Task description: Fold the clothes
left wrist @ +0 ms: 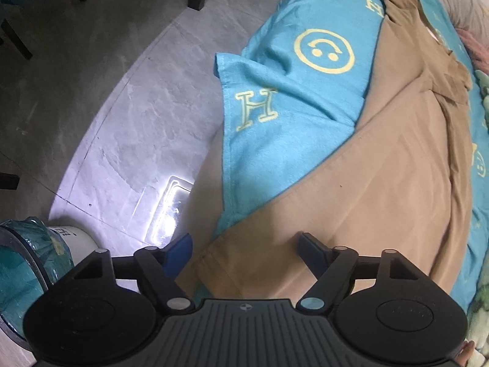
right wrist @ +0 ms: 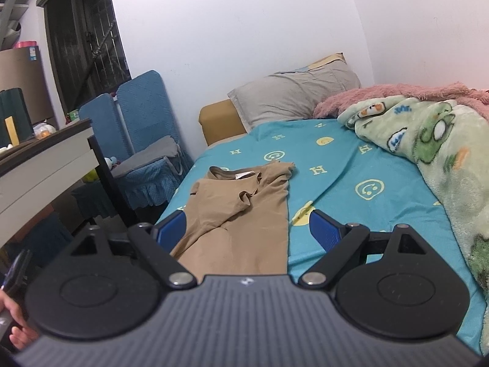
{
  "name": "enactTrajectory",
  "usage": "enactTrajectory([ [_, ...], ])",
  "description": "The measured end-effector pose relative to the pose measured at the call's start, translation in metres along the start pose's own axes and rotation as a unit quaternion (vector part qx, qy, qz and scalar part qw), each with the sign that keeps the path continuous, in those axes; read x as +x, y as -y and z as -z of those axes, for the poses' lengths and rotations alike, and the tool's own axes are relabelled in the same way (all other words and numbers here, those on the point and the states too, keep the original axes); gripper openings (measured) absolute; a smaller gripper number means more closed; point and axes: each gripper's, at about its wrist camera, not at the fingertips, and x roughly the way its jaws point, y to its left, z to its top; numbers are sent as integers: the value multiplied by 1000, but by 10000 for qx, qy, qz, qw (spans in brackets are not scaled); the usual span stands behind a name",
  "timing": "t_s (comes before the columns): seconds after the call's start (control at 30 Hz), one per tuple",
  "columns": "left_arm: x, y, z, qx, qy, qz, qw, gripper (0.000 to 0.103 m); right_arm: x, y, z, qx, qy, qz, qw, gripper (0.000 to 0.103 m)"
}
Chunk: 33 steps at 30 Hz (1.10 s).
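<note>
We see the left tool [left wrist: 244,246] spread wide, its fingers empty above the near hem of the tan shirt [left wrist: 382,165]. The right tool [right wrist: 247,229] is spread wide too, holding nothing, poised over the shirt's lower part. The shirt lies lengthwise on the bed's blue sheet [right wrist: 351,159], collar at the far end, one side folded inward. The sheet is printed with yellow letters "H" [left wrist: 255,108] and smiley faces [left wrist: 324,50]. A green cartoon blanket [right wrist: 434,140] sits at the right.
</note>
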Motion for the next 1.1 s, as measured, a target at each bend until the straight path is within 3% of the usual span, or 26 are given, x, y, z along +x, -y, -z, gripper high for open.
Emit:
enactTrajectory([
  [0.1,2,1,0,-26,-65,19,10000,73,3,5,1,284,-92,-210,9993,89],
  [0.17,2,0,0,-30,-59,22,10000,70,10,10,3,619,-408,-379,9965,89],
  [0.27,2,0,1,-6,-53,-6,10000,59,17,12,7,818,-690,-519,9929,89],
  [0.33,0,3,2,75,-53,-57,9999,46,20,13,9,888,-770,-548,9916,89],
  [0.47,-1,9,4,318,-92,-138,9994,35,22,16,12,1041,-859,-512,9895,89],
  [0.53,-3,13,7,410,-95,-216,9989,16,22,16,12,1043,-868,-484,9896,89],
  [0.57,-5,15,9,464,-61,-279,9985,11,22,16,12,1044,-873,-470,9896,89],
  [0.67,-19,24,17,748,221,-345,9964,5,21,15,12,1047,-887,-427,9896,89],
  [0.77,-41,43,35,1376,778,-449,9864,4,21,15,13,1050,-900,-384,9896,89],
  [0.8,-50,52,46,1712,1037,-507,9784,4,21,15,13,1051,-905,-370,9896,89],
  [0.87,-68,75,72,2499,1624,-645,9524,4,21,15,13,1057,-925,-343,9895,89],
  [1.03,-97,125,154,4110,2718,-717,8672,4,25,20,13,985,-1174,-161,9881,89],
  [1.1,-96,140,177,4426,2777,-543,8509,4,28,21,15,937,-1305,-69,9870,89],
])
